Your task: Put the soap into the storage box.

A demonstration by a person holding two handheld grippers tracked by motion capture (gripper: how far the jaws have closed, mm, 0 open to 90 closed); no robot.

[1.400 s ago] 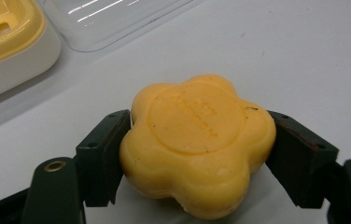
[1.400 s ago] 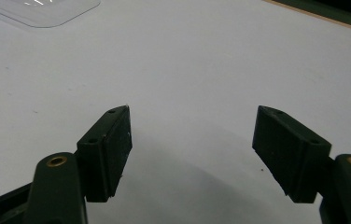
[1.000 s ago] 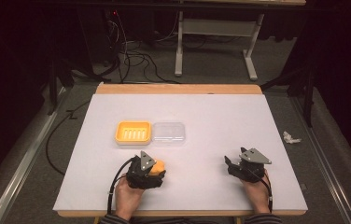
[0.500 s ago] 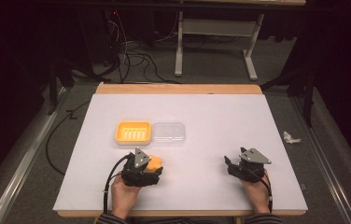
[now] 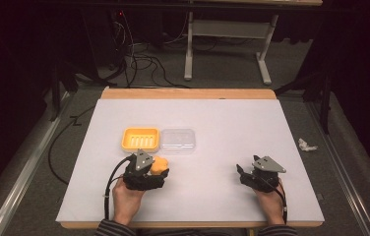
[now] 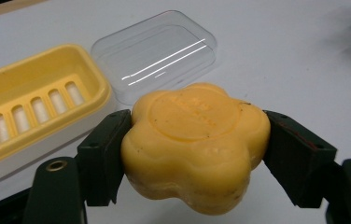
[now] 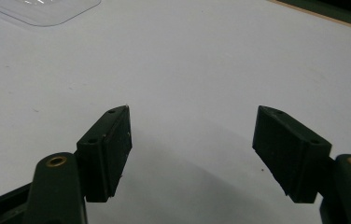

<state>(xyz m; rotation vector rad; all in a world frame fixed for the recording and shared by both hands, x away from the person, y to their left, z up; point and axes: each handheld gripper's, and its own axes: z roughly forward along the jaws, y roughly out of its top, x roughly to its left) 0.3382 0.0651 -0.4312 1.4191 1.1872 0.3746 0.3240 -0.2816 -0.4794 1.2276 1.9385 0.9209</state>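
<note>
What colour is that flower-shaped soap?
Yellow-orange. The soap shows best in the left gripper view, clamped in the left gripper.

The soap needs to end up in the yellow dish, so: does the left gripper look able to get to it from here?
Probably yes. The left gripper, shut on the soap, sits just in front of the open yellow dish, with nothing between; the clear lid lies beside it.

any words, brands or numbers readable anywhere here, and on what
Raised lettering in the round stamp on top of the soap, held in the left gripper: too faint and blurred to read.
Yellow soap dish: no text.
Clear lid: no text.
Nothing else carries readable words or numbers.
</note>
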